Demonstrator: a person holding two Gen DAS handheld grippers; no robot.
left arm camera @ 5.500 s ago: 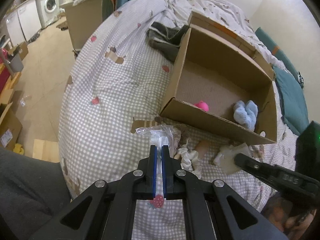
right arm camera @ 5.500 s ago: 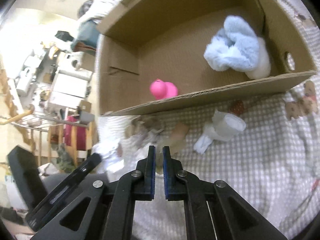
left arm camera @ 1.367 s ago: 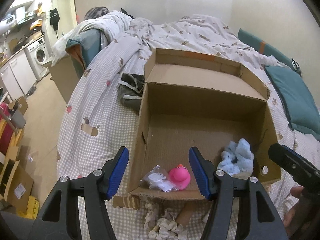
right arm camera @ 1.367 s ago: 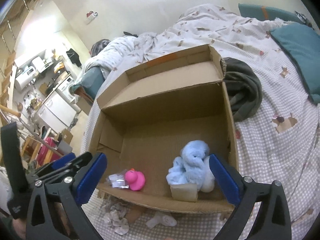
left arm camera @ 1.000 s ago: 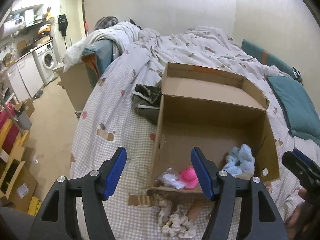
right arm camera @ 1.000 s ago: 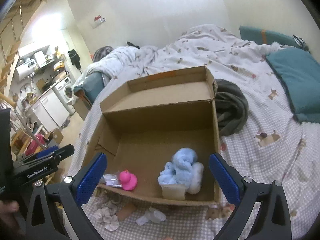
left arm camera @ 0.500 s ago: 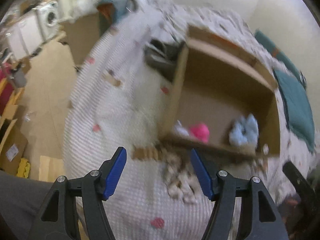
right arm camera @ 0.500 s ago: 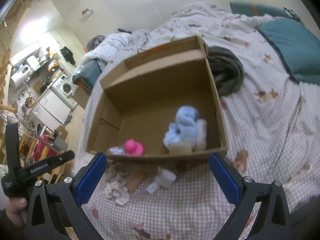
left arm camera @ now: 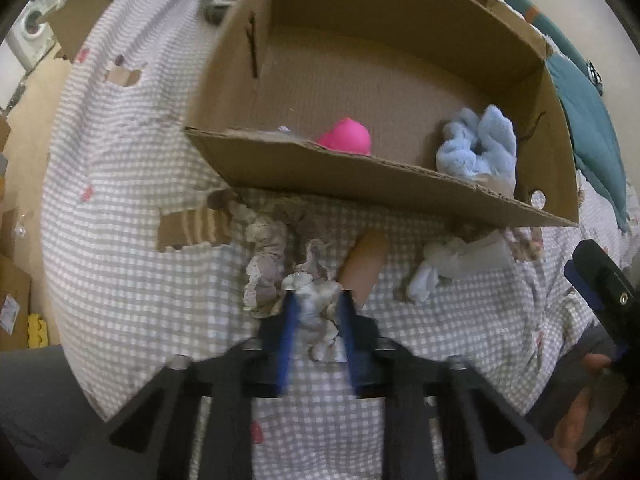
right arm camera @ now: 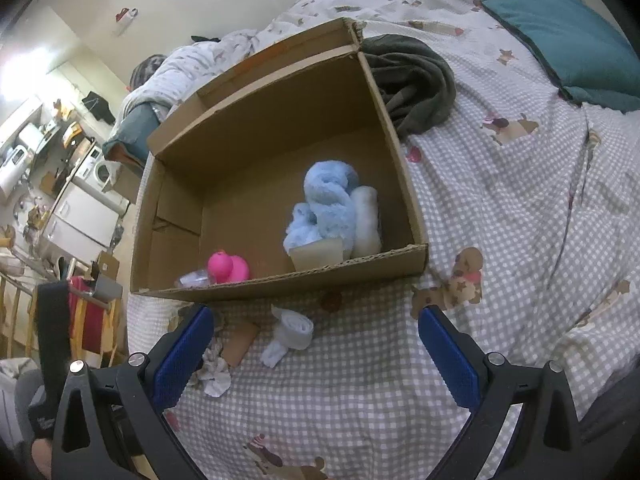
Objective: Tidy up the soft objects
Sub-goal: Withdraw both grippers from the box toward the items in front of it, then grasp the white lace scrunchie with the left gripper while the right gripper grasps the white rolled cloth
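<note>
- Far left in the right wrist view there's a laundry corner with a washing machine [right arm camera: 105, 171], well away from the bed.
- Left gripper [left arm camera: 316, 305] is down on the checked bedspread [left arm camera: 120, 280], blue fingers partly closed around a frilly white scrunchie [left arm camera: 316, 312]. The fabric bunches between them, but the frame is blurry, so I can't tell if it's actually pinched.
- Just left of that one, a greyish lace scrunchie [left arm camera: 266, 264] lies touching it.
- A tan flat thing [left arm camera: 366, 264] lies just right of the scrunchies, pointing toward the box.
- The cardboard box [right arm camera: 280, 286] sits open on the bed right behind this pile. Inside, near the front wall: a small clear plastic bag [right arm camera: 194, 279] at the left, a pink rubber duck [right arm camera: 227, 267] touching it, then a fluffy blue plush [right arm camera: 326, 204] with a white roll beside it toward the right side.
- A rolled white sock [right arm camera: 290, 334] lies on the bedspread just in front of the box, about mid-way.
- Right gripper [right arm camera: 316, 354] hangs above the bedspread with its jaws spread wide, nothing between them.
- A dark grey garment [right arm camera: 416, 84] lies bunched against the box's right wall, teal pillow [right arm camera: 568, 36] further right.
</note>
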